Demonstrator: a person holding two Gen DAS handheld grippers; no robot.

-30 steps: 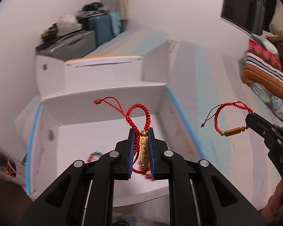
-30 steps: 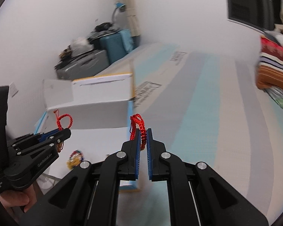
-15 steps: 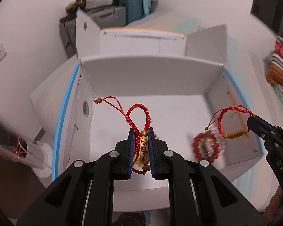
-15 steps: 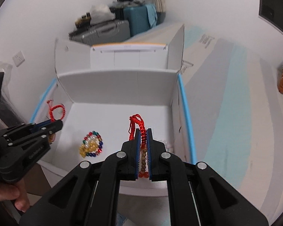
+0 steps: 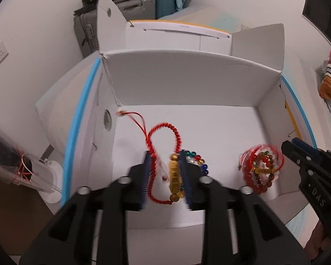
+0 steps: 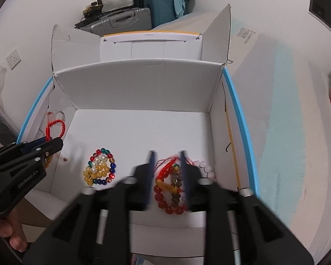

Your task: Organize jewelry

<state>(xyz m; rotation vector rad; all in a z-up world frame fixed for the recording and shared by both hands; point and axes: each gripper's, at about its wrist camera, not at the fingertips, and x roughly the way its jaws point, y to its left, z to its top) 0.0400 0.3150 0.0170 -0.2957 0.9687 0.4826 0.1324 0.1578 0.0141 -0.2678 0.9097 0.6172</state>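
Now both tools (image 5: 165,172) (image 6: 166,172) agape above box (image 5: 187,81), gold-barrel bracelet (image 5: 174,176) lengthwise between left fingers (image 5: 146,172).

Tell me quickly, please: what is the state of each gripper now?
Left gripper: open, red braided cord bracelet with gold tube bead loose between its jaws.
Right gripper: open, holding nothing, above the red and brown bead bracelets.
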